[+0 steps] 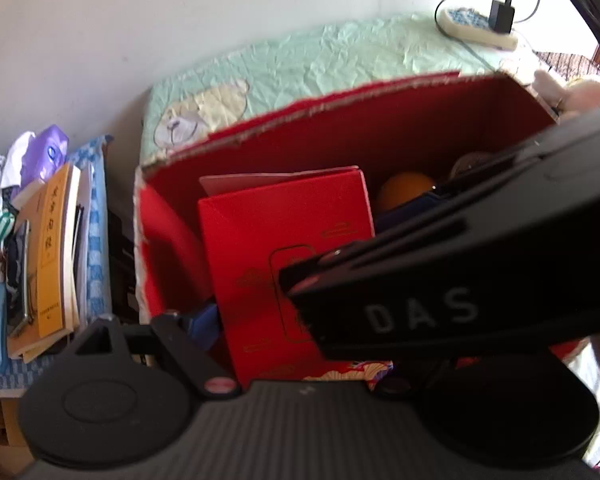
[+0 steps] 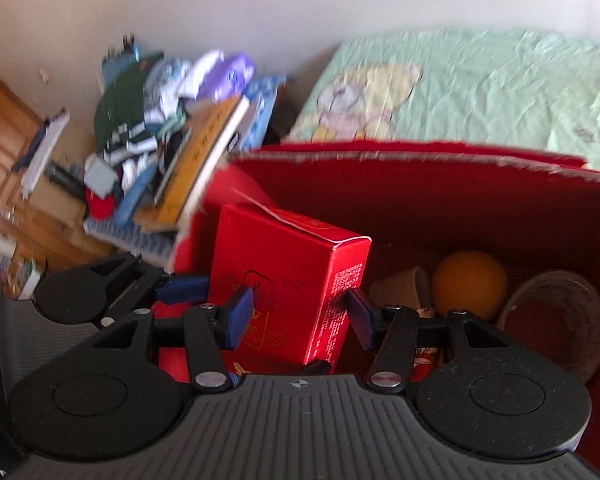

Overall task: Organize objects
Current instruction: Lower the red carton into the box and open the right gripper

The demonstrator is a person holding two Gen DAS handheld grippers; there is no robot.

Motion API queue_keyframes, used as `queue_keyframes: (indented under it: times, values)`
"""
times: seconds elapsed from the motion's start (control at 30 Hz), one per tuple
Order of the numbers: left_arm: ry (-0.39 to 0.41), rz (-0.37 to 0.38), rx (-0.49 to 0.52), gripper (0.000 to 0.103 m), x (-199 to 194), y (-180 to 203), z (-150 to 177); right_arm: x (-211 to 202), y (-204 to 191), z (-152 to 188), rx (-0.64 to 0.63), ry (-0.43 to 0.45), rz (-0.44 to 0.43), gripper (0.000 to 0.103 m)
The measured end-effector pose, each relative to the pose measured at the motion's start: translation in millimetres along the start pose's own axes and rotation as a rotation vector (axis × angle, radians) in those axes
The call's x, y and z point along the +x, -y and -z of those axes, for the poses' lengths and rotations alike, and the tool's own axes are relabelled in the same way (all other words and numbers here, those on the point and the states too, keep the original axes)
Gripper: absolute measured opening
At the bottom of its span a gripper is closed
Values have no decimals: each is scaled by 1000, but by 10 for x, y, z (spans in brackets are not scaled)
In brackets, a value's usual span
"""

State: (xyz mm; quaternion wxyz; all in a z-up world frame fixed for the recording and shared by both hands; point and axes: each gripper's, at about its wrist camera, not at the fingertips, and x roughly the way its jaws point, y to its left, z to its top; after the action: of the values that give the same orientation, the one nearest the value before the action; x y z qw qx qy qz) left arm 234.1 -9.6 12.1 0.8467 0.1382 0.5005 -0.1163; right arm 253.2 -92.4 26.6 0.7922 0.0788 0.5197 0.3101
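**Small red box going into the big red box**

The right gripper [image 2: 298,322] has its two blue pads on the sides of the small red box [image 2: 288,280]. One pad touches the left face and the other touches the right face, so it looks like it is squeezing the box and holding it. The small red box stands up tall, tipped a little, inside the big red carton [image 2: 440,208], close to the carton's left wall.

The left gripper [image 1: 196,324] is down by the carton's near-left corner. One blue pad [image 1: 204,318] shows just beside the small red box. The right gripper's black body hides the other side, so I cannot tell if the left one is open or closed.

Other things sit at the right end of the carton: an orange [image 2: 470,286], a brown cup [image 2: 404,286] lying beside it, and a round brown dish [image 2: 556,320] by the right wall.

I think the step now is putting the small red box into the carton. Next, it should be set flat on the carton's floor by the left wall. Then the pads can open and the gripper can lift straight up, without bumping the orange or the cup.
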Motion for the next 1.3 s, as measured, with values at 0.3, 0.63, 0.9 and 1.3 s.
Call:
queue_keyframes:
  times: [0.3,0.63,0.9,1.3]
  values:
    - [-24,-75,53,85,141,149,19,169,183,-140,37,-115,-67,62]
    - [-16,-71,99,88,158,163,41,199,376,-117,117,-71,-80,61]
    - [42,-16,67,81,-47,-70,117,154,435,-110,153,-27,-79,47]
    - [59,30,-16,82,-94,-159,127,272,361,-208,146,-2,54,46]
